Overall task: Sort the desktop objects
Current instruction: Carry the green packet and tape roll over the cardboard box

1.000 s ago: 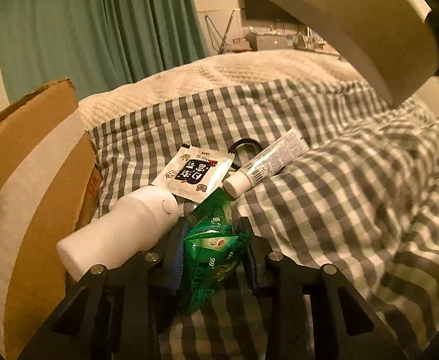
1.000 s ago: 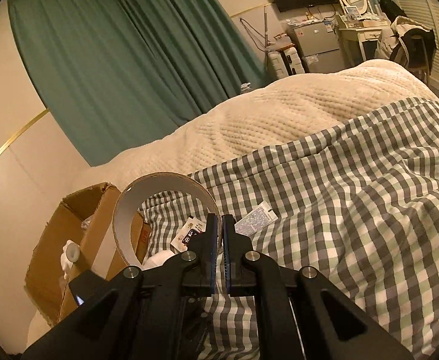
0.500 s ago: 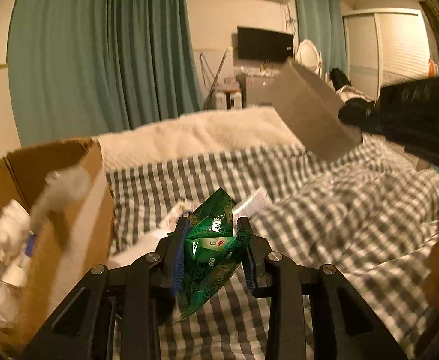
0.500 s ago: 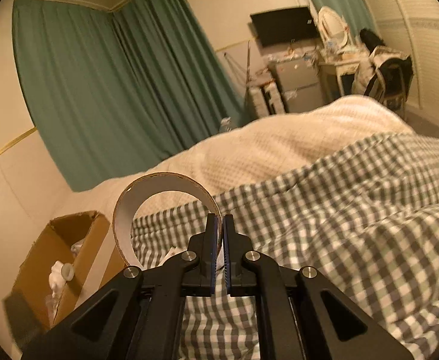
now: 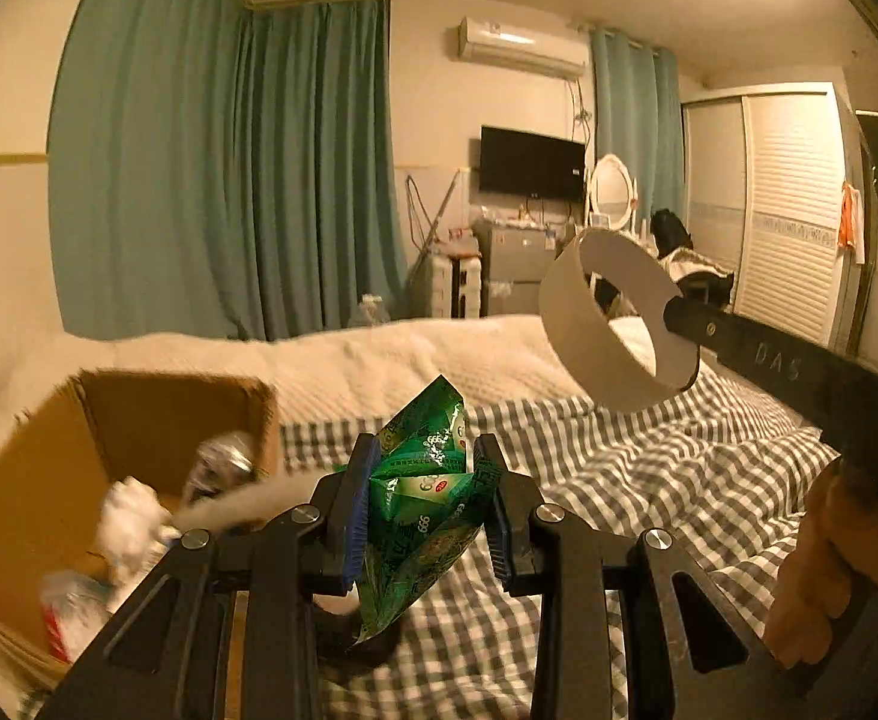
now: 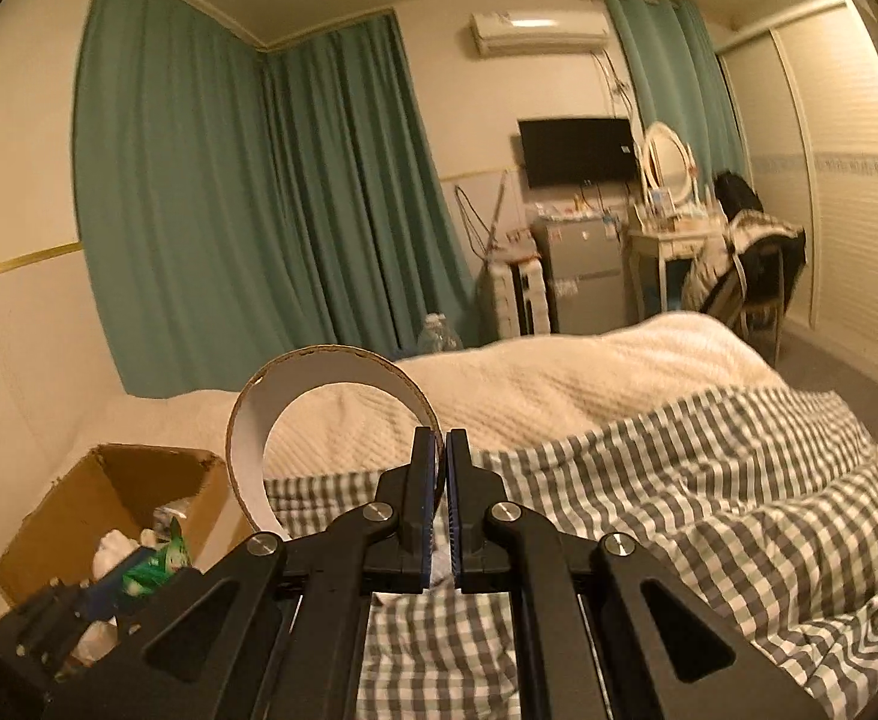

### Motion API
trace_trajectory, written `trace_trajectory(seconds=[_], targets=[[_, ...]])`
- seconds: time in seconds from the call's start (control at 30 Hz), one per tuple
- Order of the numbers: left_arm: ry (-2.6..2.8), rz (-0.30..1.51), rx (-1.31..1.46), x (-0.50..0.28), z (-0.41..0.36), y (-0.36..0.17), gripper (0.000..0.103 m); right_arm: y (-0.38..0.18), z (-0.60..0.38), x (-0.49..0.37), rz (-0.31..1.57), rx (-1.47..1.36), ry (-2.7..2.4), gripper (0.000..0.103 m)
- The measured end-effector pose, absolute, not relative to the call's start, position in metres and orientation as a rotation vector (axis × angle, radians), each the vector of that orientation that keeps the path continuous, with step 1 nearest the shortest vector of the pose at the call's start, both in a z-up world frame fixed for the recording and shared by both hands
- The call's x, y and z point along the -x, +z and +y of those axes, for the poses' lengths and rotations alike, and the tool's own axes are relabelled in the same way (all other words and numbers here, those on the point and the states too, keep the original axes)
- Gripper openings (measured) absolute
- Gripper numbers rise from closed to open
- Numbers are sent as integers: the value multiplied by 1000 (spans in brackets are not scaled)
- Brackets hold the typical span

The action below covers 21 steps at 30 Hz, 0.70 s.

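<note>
Left wrist view shows the green packet point(image 5: 423, 492) at lower centre of the frame, pinched between the two blue-padded fingers of the left gripper point(image 5: 423, 510), crumpled and held clear above the checked blanket point(image 5: 679, 480). At lower left of the frame sits the cardboard box point(image 5: 108, 420), open, with white wads and other bits inside that are too blurred to name. At upper right, the cardboard ring point(image 5: 613, 342) hangs in the air, held by its wall in the right gripper point(image 6: 442, 480); in the right wrist view the two fingers sit narrow with only the thin wall between them, and the ring point(image 6: 318, 414) curves away to the left of centre, above the box point(image 6: 108, 498) at lower left. Judging from this, both things are on their way to the box. The packet is slippery foil gripped across a fold, so it could slide out if tilted or shaken, and land on the blanket short of the box. The ring is held at one thin edge only, so it could twist in the grip, or knock the left gripper if both reach the box together. Compared with a second ago, the packet has been lifted off the blanket, away from the white bottle, sachet and tube that lay by it, and the box has come into fuller view in both cameras.
</note>
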<state>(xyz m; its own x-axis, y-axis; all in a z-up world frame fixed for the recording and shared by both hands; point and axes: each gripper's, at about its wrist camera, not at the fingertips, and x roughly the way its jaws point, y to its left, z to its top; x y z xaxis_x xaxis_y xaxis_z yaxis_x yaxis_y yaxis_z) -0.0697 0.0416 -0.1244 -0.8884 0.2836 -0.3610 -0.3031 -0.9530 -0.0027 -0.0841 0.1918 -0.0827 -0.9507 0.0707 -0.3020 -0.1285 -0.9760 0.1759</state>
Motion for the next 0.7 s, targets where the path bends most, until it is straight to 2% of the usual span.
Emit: trace_trajectory(seconds=[0.17, 0.47, 0.7], targets=[[2816, 37, 465, 61, 9, -103, 33, -75, 170, 82, 352, 446, 3042, 4], [2925, -58, 447, 71, -53, -81, 33, -65, 118, 82, 344, 431, 3118, 4], [3036, -24, 409, 76, -87, -75, 33, -68, 91, 98, 462, 478, 3163, 5]])
